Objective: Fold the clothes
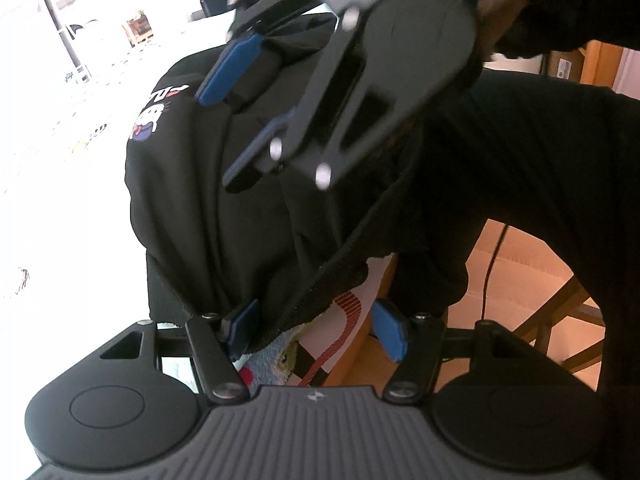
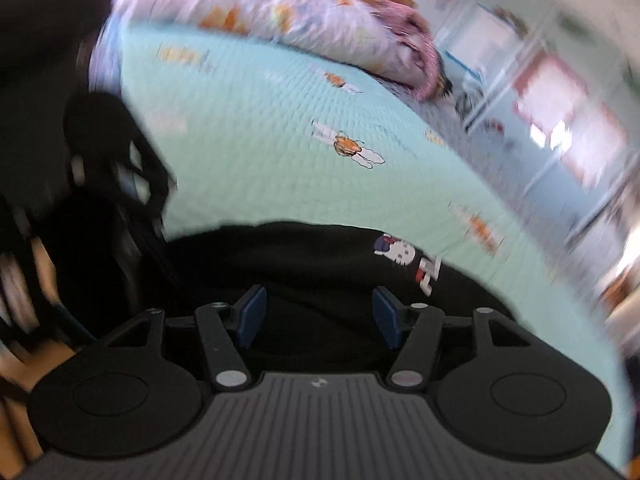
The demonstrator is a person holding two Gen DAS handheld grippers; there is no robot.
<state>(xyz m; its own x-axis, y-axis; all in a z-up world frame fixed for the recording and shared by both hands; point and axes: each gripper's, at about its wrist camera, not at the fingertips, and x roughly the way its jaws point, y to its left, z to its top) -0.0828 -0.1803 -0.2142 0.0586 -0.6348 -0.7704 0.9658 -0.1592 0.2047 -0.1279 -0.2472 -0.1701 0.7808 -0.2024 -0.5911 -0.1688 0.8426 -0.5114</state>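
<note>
The black sweatshirt (image 1: pixel 240 208) lies in a bunched heap on the mint quilted bed (image 2: pixel 280 128), its cartoon print (image 2: pixel 404 256) facing up and toward the far side of the heap as I see it through the right wrist camera. Its ribbed hem hangs over the near edge of the bed, right at my left gripper (image 1: pixel 316 330). That gripper's jaws are spread, with the hem edge draped across the gap and brushing one blue pad; I can't say it is pinched, since the other pad stands clear of the cloth. My right gripper (image 2: pixel 318 316) is also spread, nothing between its pads, and hovers just above the dark fabric; in the left wrist view it sits over the middle of the garment, further up the heap than the left. The right view is smeared, so fine detail there is unreliable. I judge the garment's long axis runs away from the left gripper toward the print, so the left is nearer the hem and the right nearer the body. A crumpled pink-patterned blanket (image 2: pixel 320 20) lies well beyond on the bed.
</note>
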